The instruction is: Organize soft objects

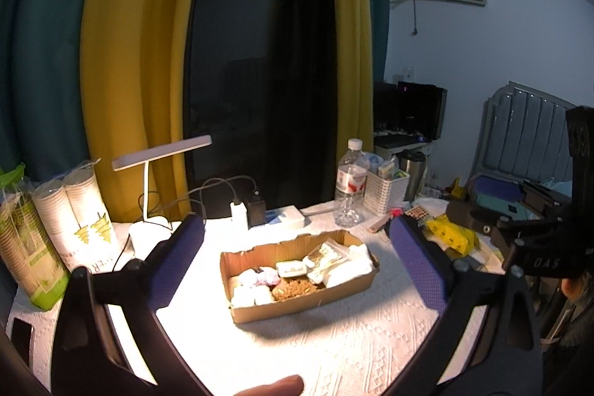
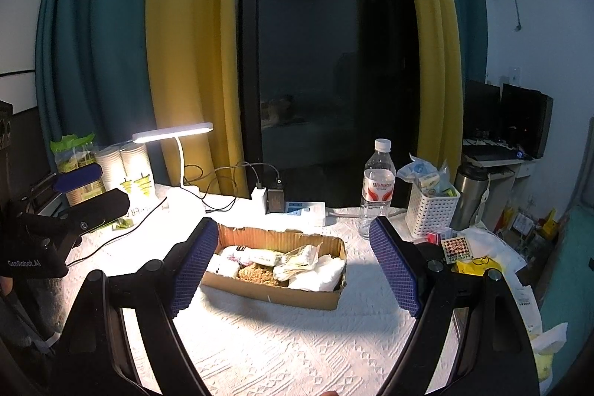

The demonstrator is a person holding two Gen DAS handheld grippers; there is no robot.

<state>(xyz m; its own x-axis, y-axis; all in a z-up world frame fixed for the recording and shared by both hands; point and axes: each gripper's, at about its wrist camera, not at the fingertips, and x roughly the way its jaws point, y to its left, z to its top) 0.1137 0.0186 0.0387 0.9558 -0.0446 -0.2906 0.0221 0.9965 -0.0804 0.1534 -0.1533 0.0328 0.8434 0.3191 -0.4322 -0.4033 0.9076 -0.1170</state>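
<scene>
A shallow cardboard box (image 1: 308, 303) sits on the white textured tablecloth; it also shows in the right wrist view (image 2: 274, 292). It holds soft items: white folded cloths (image 1: 351, 268), a pink-white puff (image 1: 260, 277), a brown woven pad (image 1: 295, 288) and small packets (image 1: 291, 269). My left gripper (image 1: 297, 262) is open and empty, its blue pads (image 1: 176, 266) wide either side of the box, above the table. My right gripper (image 2: 295, 268) is open and empty, likewise framing the box. The left gripper also shows in the right wrist view (image 2: 85, 190).
A lit desk lamp (image 2: 174, 132), paper cup stacks (image 1: 70, 206), power strip with chargers (image 2: 297, 208), water bottle (image 2: 378, 188), white basket (image 2: 430, 210), steel flask (image 2: 469, 195) and yellow packets (image 1: 451, 234) ring the table's back and right.
</scene>
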